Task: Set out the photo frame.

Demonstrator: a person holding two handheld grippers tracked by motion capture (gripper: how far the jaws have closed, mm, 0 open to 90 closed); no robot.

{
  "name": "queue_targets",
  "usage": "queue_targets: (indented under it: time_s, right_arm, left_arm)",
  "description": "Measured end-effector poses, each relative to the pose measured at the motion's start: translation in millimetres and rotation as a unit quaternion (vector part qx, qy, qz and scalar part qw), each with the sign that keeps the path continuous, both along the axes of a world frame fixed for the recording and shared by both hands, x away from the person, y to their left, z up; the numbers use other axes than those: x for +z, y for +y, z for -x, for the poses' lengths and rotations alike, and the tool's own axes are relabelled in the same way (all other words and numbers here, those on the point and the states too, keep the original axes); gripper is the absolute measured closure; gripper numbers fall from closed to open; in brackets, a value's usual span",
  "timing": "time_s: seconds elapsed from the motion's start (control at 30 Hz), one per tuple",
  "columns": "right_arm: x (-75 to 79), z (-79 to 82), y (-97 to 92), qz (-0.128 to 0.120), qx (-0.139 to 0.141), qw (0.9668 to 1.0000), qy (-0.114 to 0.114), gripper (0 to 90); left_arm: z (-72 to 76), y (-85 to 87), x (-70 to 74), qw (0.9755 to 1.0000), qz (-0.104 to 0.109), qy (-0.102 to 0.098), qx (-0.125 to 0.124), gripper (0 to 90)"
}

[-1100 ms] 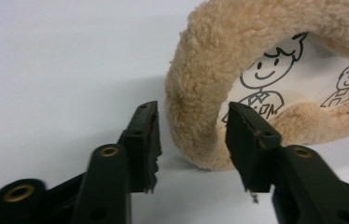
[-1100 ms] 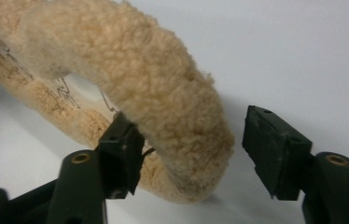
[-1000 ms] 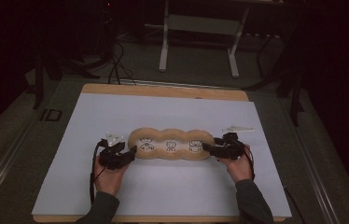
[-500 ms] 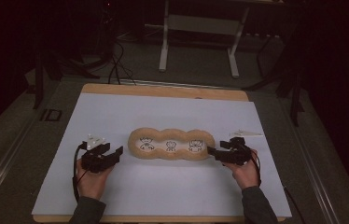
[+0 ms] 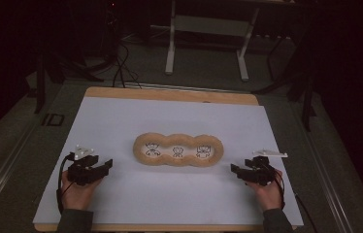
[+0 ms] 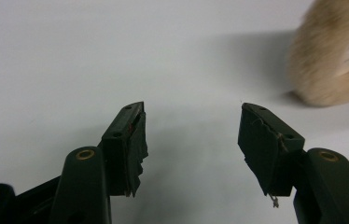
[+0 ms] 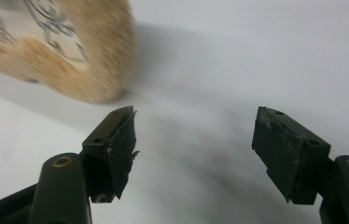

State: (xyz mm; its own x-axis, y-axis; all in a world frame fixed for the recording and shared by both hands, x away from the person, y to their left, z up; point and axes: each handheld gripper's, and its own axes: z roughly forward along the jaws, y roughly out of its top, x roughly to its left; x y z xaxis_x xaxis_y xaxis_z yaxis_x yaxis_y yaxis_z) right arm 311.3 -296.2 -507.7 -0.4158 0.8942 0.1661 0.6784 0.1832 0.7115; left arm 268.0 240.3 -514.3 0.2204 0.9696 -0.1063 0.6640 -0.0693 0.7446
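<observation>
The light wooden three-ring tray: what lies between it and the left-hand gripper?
Nothing: in the high view only bare white sheet separates the left gripper from the tray.

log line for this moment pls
left gripper: jaws open, just widened, empty | right gripper: open, empty | wooden tray: on table, untouched

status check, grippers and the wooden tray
Left gripper open, empty. Right gripper open, empty. Wooden tray flat on white mat, between both, untouched. Nothing in the way.

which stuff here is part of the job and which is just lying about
Job: wooden three-ring tray, left gripper and right gripper, both open beside its ends, white mat under it.

Lying about: metal stand, floor cables.
</observation>
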Motion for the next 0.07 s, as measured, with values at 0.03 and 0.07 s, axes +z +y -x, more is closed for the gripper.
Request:
queue_targets:
  time_s: [0.03,0.07]
  right_arm:
    - [0.0,0.0,0.0,0.000,0.000,1.0000,0.000,29.7]
    - [-1.3,1.9,-3.8,0.011,-0.007,0.9999,-0.002,29.6]
  left_arm:
    - [0.0,0.0,0.0,1.0000,0.000,0.000,0.000,42.5]
    - [-0.8,3.1,-3.0,1.0000,-0.007,0.004,0.006,42.5]
